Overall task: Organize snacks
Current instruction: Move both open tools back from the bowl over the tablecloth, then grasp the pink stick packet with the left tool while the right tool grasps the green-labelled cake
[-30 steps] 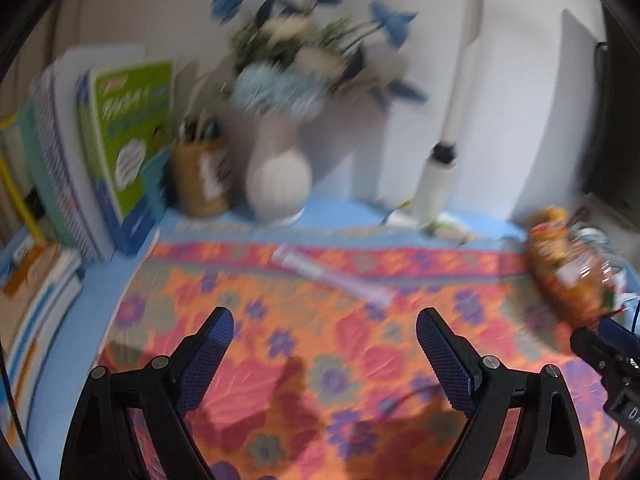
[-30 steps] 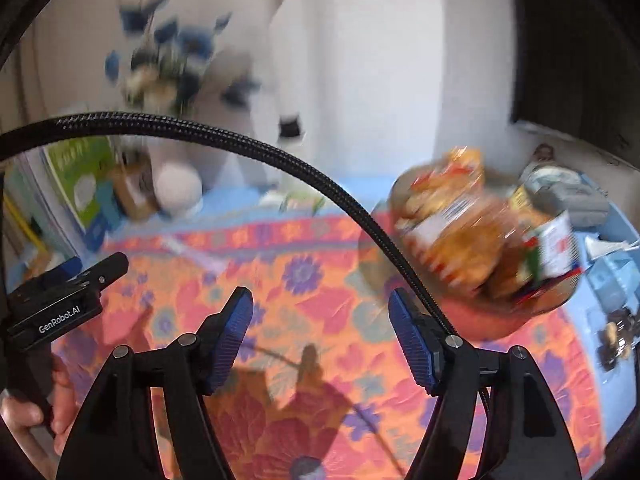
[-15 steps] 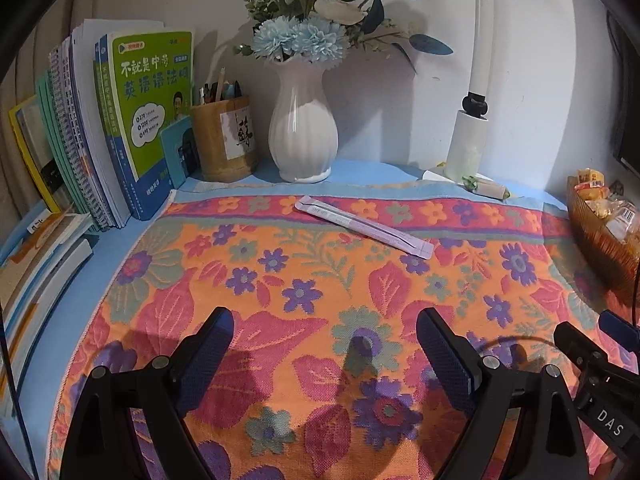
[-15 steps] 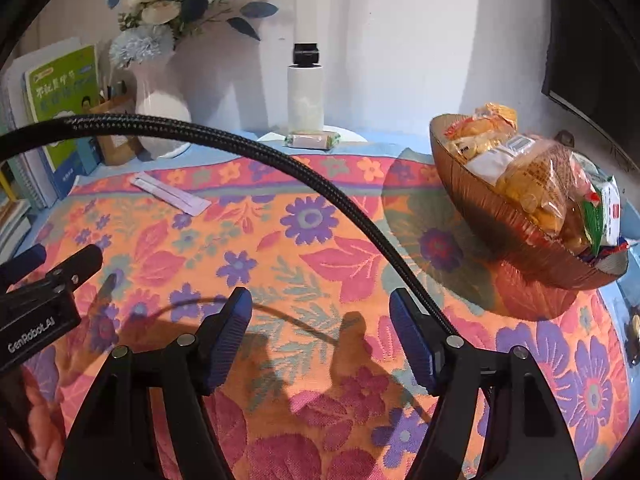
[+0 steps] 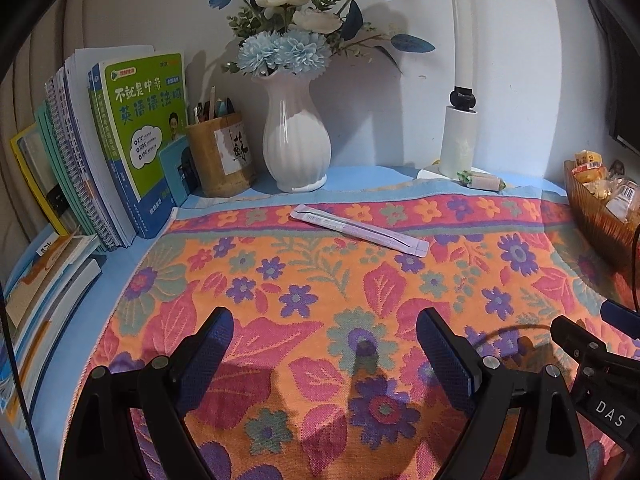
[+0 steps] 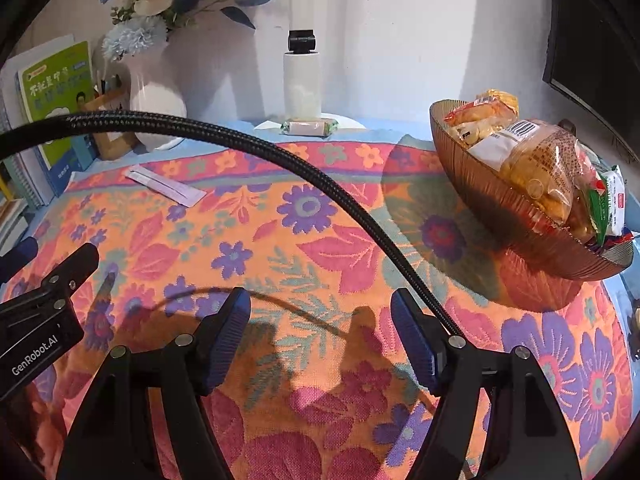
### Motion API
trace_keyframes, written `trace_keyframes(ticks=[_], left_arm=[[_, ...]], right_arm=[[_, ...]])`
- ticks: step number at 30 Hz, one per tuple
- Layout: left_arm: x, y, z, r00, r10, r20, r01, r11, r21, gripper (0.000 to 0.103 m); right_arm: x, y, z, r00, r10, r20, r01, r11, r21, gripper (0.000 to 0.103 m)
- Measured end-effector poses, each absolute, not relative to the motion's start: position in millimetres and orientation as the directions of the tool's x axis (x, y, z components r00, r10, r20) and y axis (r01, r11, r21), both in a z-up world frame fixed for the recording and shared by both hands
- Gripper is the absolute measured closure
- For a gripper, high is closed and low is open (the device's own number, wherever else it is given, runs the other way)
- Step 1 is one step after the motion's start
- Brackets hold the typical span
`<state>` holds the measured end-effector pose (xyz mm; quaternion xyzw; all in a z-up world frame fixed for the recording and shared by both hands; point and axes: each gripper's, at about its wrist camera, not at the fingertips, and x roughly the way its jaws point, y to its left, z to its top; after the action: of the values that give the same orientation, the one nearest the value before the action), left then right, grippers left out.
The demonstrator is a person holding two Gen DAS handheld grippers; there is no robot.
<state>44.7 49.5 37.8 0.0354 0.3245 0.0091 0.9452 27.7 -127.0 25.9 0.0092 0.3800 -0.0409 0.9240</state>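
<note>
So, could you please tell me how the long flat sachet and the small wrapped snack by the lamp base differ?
The long flat sachet is thin, pale lilac and lies diagonally out on the floral cloth; the small wrapped snack is short, plump, green-ended and rests against the white lamp base, off the cloth. The sachet is far longer. Both sit outside the snack bowl, untouched.

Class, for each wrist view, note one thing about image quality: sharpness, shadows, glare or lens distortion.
Left wrist view: sharp, fisheye-bent at the edges, dark corners; glare on the white vase; the left gripper casts shadows on the floral cloth. Right wrist view: equally sharp; the snack bowl and black cable throw distinct shadows on the cloth.
</note>
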Motion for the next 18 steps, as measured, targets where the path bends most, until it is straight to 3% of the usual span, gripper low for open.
trace_keyframes(ticks=[18], left_arm=[[47.3,52.4,36.1,0.773,0.029,-0.633,0.001,0.999,0.048,0.012]], right_arm=[[34.5,-140.7,20.4,0.668,-0.057,-0.742,0.128,0.991,0.039,0.031]])
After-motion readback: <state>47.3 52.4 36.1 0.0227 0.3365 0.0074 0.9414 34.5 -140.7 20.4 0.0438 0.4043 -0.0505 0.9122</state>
